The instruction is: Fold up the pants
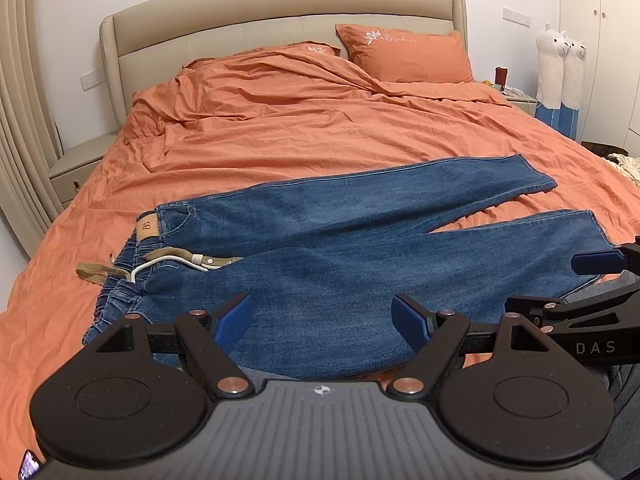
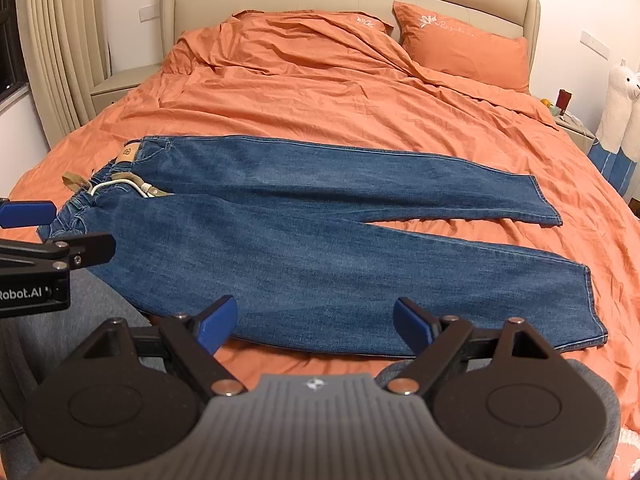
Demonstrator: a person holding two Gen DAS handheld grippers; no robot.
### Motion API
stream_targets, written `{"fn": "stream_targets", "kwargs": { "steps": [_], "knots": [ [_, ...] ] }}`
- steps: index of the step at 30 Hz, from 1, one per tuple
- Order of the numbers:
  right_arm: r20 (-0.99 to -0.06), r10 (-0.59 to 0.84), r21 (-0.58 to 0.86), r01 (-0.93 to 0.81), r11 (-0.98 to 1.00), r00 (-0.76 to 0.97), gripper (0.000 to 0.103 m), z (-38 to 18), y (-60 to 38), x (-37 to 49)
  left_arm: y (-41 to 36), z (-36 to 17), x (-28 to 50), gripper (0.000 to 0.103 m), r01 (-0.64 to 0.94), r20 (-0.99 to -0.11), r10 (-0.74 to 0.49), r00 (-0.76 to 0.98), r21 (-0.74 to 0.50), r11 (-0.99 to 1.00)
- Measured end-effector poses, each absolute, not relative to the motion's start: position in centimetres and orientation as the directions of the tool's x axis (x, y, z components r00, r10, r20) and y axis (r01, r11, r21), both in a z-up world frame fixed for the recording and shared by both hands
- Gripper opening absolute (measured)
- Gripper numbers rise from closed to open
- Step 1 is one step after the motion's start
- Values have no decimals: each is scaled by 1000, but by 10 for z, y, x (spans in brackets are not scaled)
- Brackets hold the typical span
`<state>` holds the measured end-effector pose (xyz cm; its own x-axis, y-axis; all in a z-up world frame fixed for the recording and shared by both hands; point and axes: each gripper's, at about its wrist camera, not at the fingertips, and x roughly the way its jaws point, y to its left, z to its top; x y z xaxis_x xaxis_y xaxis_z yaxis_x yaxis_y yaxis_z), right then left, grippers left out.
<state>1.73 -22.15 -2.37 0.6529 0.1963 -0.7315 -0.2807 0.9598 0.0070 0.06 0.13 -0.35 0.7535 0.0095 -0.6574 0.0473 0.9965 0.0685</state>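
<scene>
Blue jeans lie flat across the orange bed, waistband to the left with a tan belt and white cord, both legs spread to the right. They show in the right wrist view too. My left gripper is open and empty, above the near edge of the jeans' seat. My right gripper is open and empty, above the near leg's lower edge. Each gripper shows at the edge of the other's view: the right one, the left one.
The bed has a rumpled orange duvet and two orange pillows against a beige headboard. Nightstands stand on both sides. Plush alpacas stand at the right wall. Curtains hang at the left.
</scene>
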Motion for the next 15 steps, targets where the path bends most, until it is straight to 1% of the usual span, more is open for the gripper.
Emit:
{"fn": "stream_targets", "kwargs": {
  "steps": [15],
  "knots": [
    [-731, 191, 6, -274, 962, 655, 82, -23, -222, 15, 3, -8, -6, 93, 58, -659, 1, 752, 68, 996]
  ]
}}
